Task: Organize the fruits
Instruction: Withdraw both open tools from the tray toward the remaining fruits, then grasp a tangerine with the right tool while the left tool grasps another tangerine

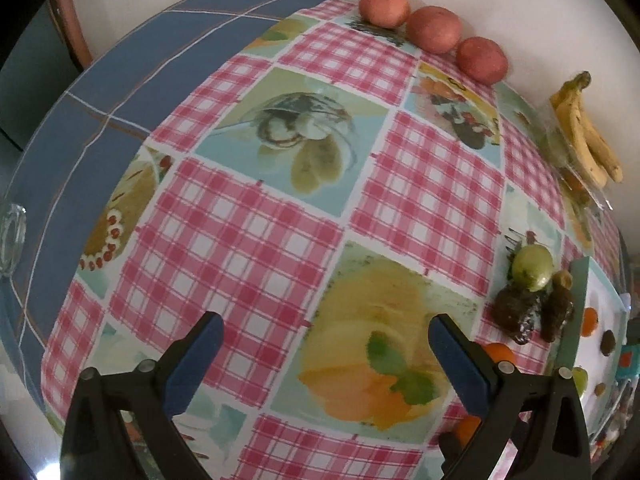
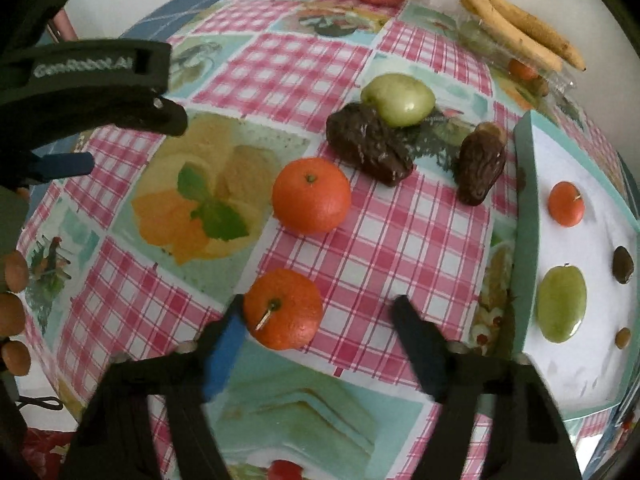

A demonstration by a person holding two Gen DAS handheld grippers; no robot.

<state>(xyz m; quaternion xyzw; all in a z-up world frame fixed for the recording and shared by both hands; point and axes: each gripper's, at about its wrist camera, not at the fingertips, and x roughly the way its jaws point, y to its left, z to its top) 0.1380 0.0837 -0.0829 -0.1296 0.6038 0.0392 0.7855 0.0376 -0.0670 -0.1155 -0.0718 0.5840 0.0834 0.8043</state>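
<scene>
**Right fingers around an orange, not yet pressing it**

The right gripper (image 2: 320, 320) points down at the bench (image 2: 400, 240), which has a pink checked cloth with fruit pictures. Between its fingers lies the near orange (image 2: 283, 308). The left finger pad touches or almost touches the side of it, the blur does not let me decide; the right finger stands clearly apart from it, so the fruit is not clamped. The fingers are blurred.

A second orange (image 2: 311, 195) lies a little further on. Behind it are two dark dates (image 2: 368, 144), and a green fruit (image 2: 398, 99) touches the bigger one. On the right stands a white tray with a teal rim (image 2: 524, 240). It holds a small orange (image 2: 565, 204), a green fruit (image 2: 561, 304) and some small dark pieces that I cannot name. Its far side is cut off by the edge of the view.

At the wall are three red apples (image 1: 436, 29) and a bunch of bananas (image 1: 584, 132), which lies on clear plastic that is hard to make out.

The left gripper (image 1: 326, 344) hangs over bare cloth with its fingers wide and nothing between them. In the left wrist view its right finger hides most of one orange.
</scene>
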